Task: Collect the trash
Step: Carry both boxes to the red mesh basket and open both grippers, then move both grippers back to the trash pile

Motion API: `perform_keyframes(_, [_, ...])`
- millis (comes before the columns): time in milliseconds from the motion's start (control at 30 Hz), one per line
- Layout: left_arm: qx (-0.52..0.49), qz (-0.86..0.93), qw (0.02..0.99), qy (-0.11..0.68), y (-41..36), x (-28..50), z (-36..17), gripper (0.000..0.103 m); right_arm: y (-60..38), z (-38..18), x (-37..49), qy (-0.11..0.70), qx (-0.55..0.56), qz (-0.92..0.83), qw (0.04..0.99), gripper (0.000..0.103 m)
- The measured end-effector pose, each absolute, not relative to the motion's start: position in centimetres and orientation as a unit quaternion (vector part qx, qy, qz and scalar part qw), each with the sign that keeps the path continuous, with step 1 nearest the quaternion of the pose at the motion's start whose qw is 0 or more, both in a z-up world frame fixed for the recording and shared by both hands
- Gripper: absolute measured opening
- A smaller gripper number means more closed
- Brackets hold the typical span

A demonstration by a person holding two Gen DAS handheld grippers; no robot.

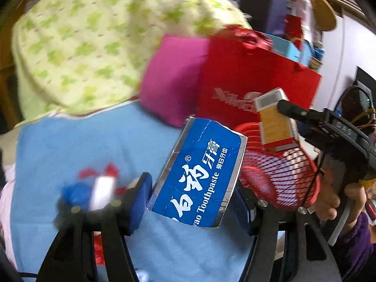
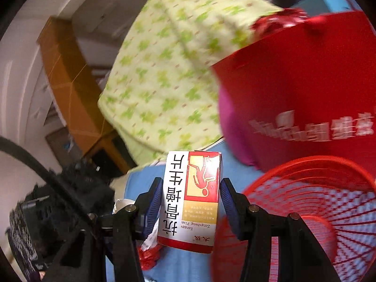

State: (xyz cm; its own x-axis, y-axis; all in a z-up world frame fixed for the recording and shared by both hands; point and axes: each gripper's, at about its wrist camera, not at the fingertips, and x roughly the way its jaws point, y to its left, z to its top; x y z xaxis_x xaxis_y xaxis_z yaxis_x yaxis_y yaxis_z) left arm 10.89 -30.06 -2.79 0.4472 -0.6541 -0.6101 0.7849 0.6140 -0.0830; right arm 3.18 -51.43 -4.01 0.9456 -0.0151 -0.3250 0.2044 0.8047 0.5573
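My left gripper (image 1: 191, 193) is shut on a blue toothpaste box (image 1: 199, 176), held tilted above the blue sheet. A red mesh basket (image 1: 282, 176) lies just right of it. In the right wrist view my right gripper (image 2: 191, 202) is shut on a white, red and yellow medicine box (image 2: 192, 202), upright between the blue pads, with the red mesh basket (image 2: 312, 211) close on its right. That same medicine box (image 1: 275, 122) and the right gripper's fingers (image 1: 291, 109) show in the left wrist view above the basket's rim.
A blue sheet (image 1: 94, 145) covers the surface, with small wrappers (image 1: 101, 188) left of my left gripper. A red paper bag (image 1: 246, 75), a magenta cushion (image 1: 174, 80) and a green patterned quilt (image 1: 82, 42) stand behind. A person's hand (image 1: 338, 199) holds the right tool.
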Motion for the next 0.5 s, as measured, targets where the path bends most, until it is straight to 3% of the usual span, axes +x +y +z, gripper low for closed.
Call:
perform_keyframes(367, [0.138, -0.485, 0.804, 0.315, -41.6, 7.4, -4.4, 0.068, -59.7, -5.3, -2.2, 0.126, 0.379, -0.139, 0.906, 0.056])
perform_keyframes(433, [0.143, -0.485, 0.804, 0.314, -42.2, 7.2, -4.9, 0.07, -60.3, -5.5, -2.3, 0.129, 0.382, -0.148, 0.903, 0.061])
perform_keyframes(500, [0.142, -0.481, 0.808, 0.31, -41.8, 7.2, -4.9, 0.075, -60.4, -5.4, -2.3, 0.126, 0.383, -0.155, 0.902, 0.073])
